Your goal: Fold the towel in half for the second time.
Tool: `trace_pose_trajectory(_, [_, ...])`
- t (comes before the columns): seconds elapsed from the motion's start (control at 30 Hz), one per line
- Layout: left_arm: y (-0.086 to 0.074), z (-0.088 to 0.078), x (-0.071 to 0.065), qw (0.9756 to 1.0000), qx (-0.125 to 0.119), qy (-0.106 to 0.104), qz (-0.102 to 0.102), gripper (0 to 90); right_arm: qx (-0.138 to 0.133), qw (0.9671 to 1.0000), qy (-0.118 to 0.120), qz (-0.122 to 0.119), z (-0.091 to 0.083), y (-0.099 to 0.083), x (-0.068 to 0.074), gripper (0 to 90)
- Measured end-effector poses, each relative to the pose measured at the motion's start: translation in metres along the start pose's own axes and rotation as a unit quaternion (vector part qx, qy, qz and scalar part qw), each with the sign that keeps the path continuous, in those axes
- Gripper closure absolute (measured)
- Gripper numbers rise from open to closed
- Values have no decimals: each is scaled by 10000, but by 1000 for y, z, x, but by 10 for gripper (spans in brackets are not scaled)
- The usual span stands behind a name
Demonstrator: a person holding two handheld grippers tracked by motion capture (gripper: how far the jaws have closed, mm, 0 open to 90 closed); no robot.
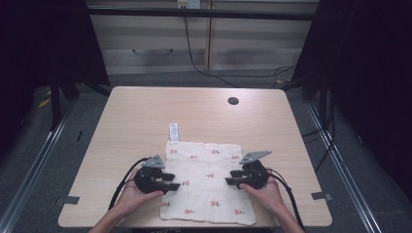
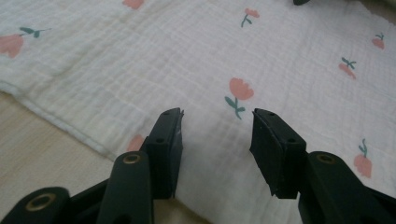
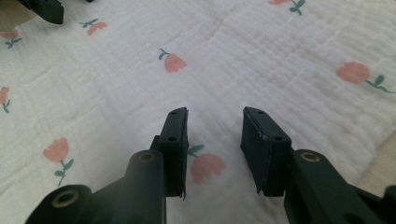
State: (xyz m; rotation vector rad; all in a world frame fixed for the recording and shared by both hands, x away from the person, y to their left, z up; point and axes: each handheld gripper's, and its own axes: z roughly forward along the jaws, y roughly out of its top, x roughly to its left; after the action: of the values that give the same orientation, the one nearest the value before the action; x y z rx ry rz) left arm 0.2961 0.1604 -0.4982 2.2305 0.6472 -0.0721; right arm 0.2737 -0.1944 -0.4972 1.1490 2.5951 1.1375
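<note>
Nearest the high view's camera, two forearms enter from the near edge, each hand wrapped around a black gripper. The left gripper [image 1: 171, 178] is held over the left border of a cloth [image 1: 209, 182]; the right gripper [image 1: 233, 177] is held over its right border, the two pointing inward toward each other. Each is topped by a grey three-cornered plate and trailed by a black cable.

The cloth is seen spread flat, roughly square, on the near half of a pale wood-grain table [image 1: 145, 116], its near hem at the table's near edge. The fabric is white, crinkled gauze with a fine woven grid, printed with small pink tulips on green stems. A small white label [image 1: 174, 131] projects from its far left corner.

In the left gripper view the jaws are parted, with bare cloth [image 2: 280, 60] visible between the flat, matte black pads [image 2: 169, 144]; nothing is gripped. In the right gripper view the jaws are likewise parted above the cloth [image 3: 261, 56], a tulip lying between them, nothing clamped

A round dark hole [image 1: 233, 101] is noted in the far right of the tabletop
</note>
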Motion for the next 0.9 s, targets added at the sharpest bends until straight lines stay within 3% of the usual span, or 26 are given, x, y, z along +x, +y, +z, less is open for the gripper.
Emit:
trace_pose_trajectory(0.13, [1,-2,-2,10000,71,-35,38,523,3,9999,87,88,-1,-1,0,590])
trace_pose_trajectory(0.2, [3,-3,-2,9999,1,44,103,553,32,9999,64,72,-3,1,-2,549])
trace_pose_trajectory(0.27, [5,-4,1,9999,-112,3,13,548,-32,9999,29,108,-5,3,-7,551])
trace_pose_trajectory(0.37, [8,-1,9,9999,-135,73,-71,506,-202,9996,-93,171,-11,10,-20,554])
trace_pose_trajectory(0.43, [8,4,13,9996,-72,266,-64,504,-235,9989,-388,113,-13,16,-31,555])
trace_pose_trajectory(0.53, [9,5,16,9996,-112,252,-60,508,-183,9972,-713,92,-9,25,-47,557])
trace_pose_trajectory(0.63, [7,5,14,9995,-129,284,49,504,-334,9969,-648,298,-5,32,-64,576])
trace_pose_trajectory(0.77, [5,6,13,9993,-190,273,168,469,-362,9963,-695,363,2,42,-80,607])
trace_pose_trajectory(0.9, [1,5,16,9993,-332,144,100,467,-328,9953,-787,457,9,46,-91,631])
